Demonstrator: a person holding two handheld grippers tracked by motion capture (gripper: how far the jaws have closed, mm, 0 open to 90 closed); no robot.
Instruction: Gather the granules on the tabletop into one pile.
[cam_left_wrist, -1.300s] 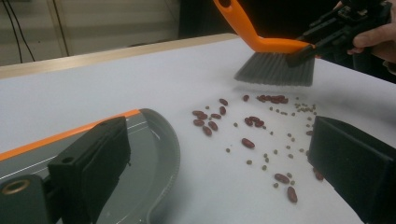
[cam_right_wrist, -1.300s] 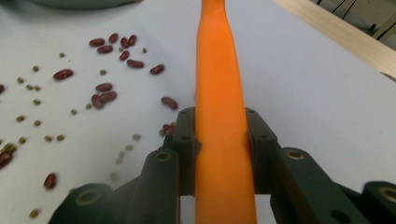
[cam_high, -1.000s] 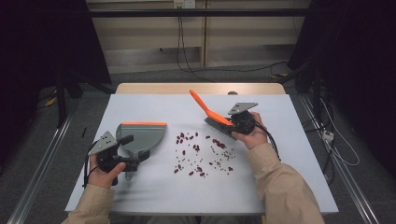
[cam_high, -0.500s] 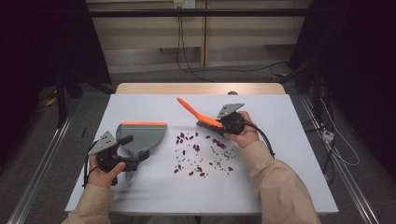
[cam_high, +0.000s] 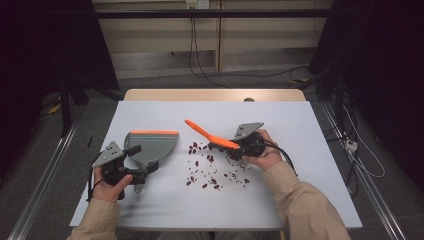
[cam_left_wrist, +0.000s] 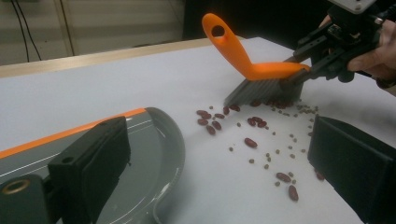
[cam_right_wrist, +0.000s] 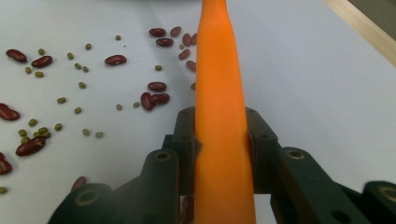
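The right gripper (cam_high: 239, 149) has moved with the brush (cam_high: 210, 136) from the far right side of the beans (cam_high: 212, 167) toward the left and a little nearer to the person. The brush was above the table before; now its bristles touch the table at the right edge of the beans. Its handle tip now points closer to the dustpan (cam_high: 150, 145).

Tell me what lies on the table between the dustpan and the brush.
Scattered red beans and small green beans lie on the white table between the dustpan and the brush, seen in the high view and left gripper view.
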